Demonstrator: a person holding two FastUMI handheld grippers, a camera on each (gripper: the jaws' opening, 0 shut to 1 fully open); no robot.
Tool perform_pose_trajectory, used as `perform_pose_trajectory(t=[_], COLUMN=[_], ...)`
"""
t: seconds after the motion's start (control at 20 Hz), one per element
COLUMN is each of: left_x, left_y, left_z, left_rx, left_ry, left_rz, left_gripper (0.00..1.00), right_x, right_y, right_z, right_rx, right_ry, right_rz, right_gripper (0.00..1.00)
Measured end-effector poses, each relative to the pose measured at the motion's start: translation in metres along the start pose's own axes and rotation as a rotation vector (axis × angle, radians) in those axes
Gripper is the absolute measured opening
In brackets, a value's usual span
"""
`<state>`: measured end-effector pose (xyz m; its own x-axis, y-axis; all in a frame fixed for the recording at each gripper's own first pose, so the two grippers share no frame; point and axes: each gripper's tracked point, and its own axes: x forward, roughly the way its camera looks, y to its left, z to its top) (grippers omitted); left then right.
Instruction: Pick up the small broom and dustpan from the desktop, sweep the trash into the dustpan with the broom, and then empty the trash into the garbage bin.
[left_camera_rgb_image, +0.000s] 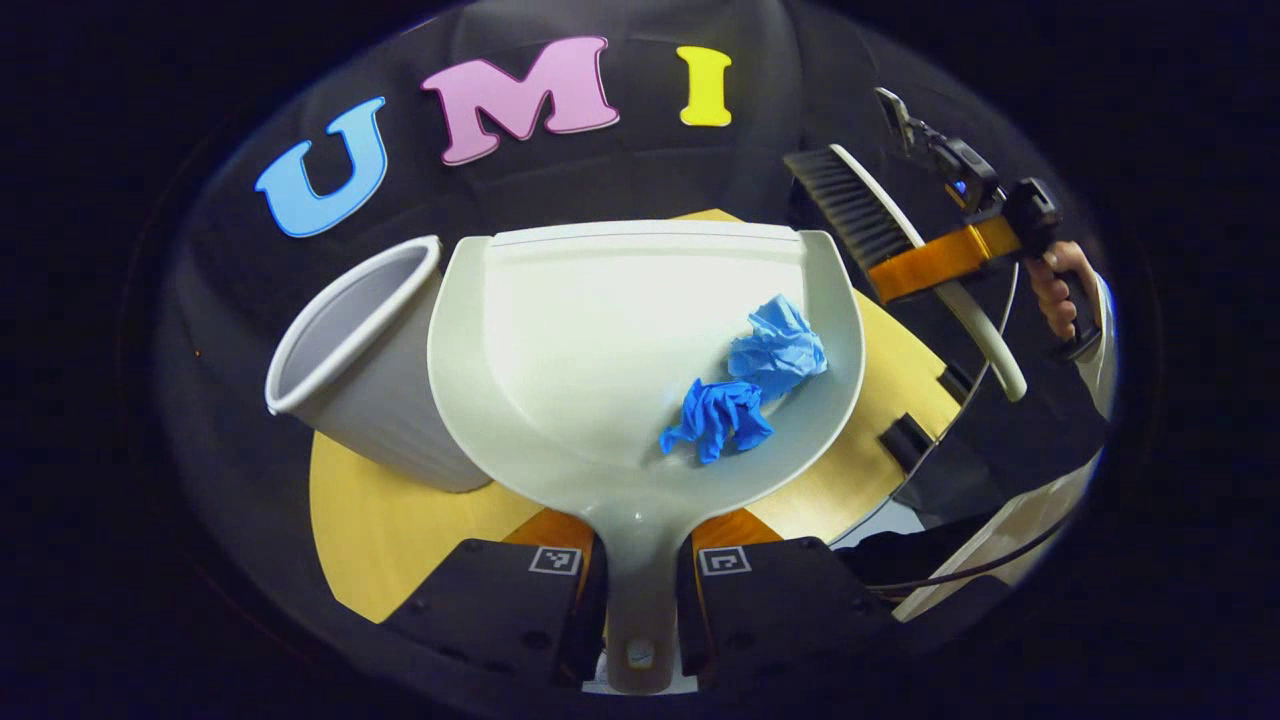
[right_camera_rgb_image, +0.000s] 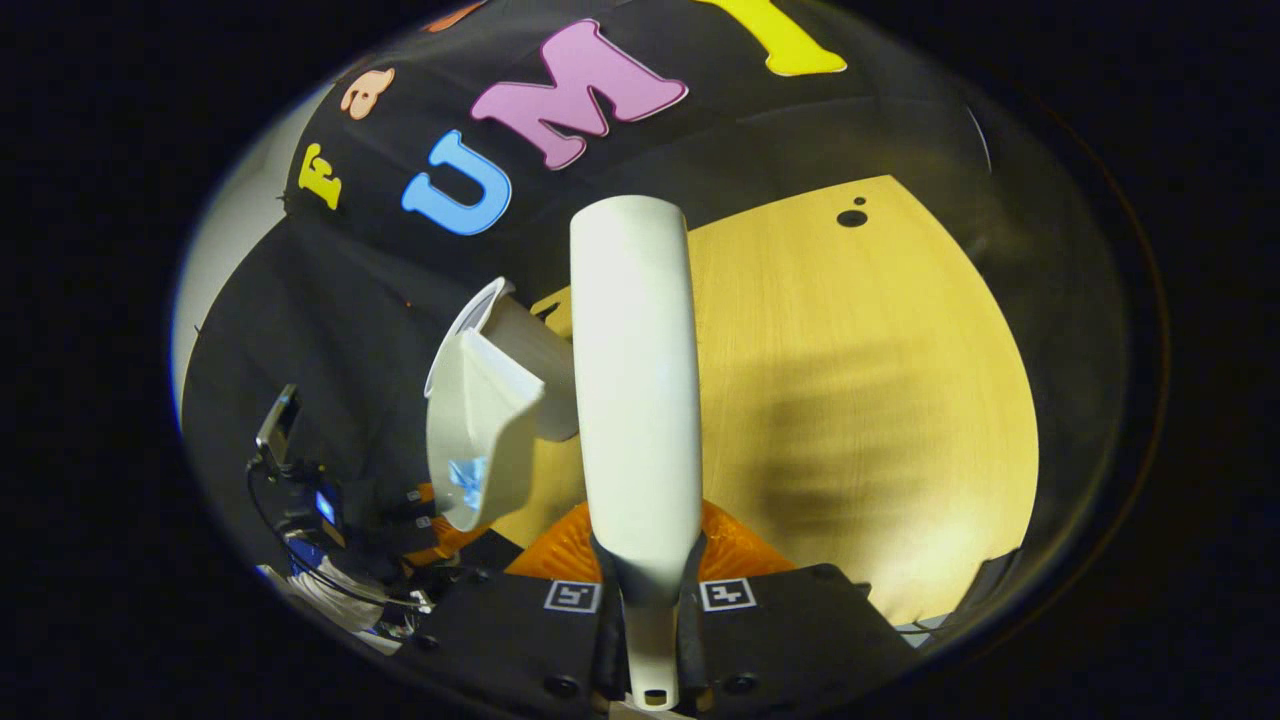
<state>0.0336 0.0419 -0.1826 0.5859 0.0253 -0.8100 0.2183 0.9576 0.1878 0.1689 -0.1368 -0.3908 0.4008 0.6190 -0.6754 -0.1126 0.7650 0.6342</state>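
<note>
Inspecting this moment, I find the sweeping stage done and the emptying stage pending. My left hand-held gripper (left_camera_rgb_image: 640, 600) is clamped on the handle of the white dustpan (left_camera_rgb_image: 620, 330), both fingers pressing its neck, with the pan extending straight ahead along the gripper's own axis. Two crumpled blue pieces of trash (left_camera_rgb_image: 750, 385) rest inside the pan, toward its right side and near the back curve. The white garbage bin (left_camera_rgb_image: 370, 370) stands on the yellow bench (left_camera_rgb_image: 400, 530) just beside the pan's left edge, its open mouth ahead and to the left of the pan's front lip.

My right hand-held gripper (right_camera_rgb_image: 650, 610) is closed on the handle of the small broom (right_camera_rgb_image: 635, 400), which points forward along that gripper's fingers. In the left gripper view the broom (left_camera_rgb_image: 870, 215) is held raised off to the right, well apart from the bin.

The coming move, in my judgement, turns on one relation: the bin lies left-forward of the left gripper, so the pan's long axis must swing left and tip lip-down over the mouth. The left hand is the nearer one. Risk noted: the trash sits on the far side from the bin and may spill past the rim.
</note>
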Motion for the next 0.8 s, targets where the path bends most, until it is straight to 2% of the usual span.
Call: perform_pose_trajectory(t=[0.2, 0.35, 0.45, 0.55, 0.8], left_x=[-0.037, -0.069, -0.08, -0.093, -0.108], left_y=[0.097, 0.177, 0.22, 0.258, 0.304], left_z=[0.043, 0.064, 0.076, 0.081, 0.059], left_rx=[0.071, 0.128, 0.178, 0.271, 0.45], left_ry=[-0.041, -0.013, 0.044, 0.118, 0.331], left_rz=[0.18, 0.321, 0.423, 0.529, 0.688], left_gripper=[0.26, 0.26, 0.26, 0.27, 0.26], right_x=[-0.002, 0.001, 0.003, 0.003, 0.003], right_y=[-0.004, -0.005, -0.004, -0.003, -0.006], right_z=[-0.007, -0.016, -0.022, -0.023, -0.027], right_rx=[0.016, -0.001, -0.012, -0.016, -0.008], right_ry=[-0.001, 0.024, 0.035, 0.038, 0.043], right_rz=[-0.01, -0.014, -0.011, -0.004, -0.004], right_gripper=[0.22, 0.22, 0.22, 0.22, 0.22])
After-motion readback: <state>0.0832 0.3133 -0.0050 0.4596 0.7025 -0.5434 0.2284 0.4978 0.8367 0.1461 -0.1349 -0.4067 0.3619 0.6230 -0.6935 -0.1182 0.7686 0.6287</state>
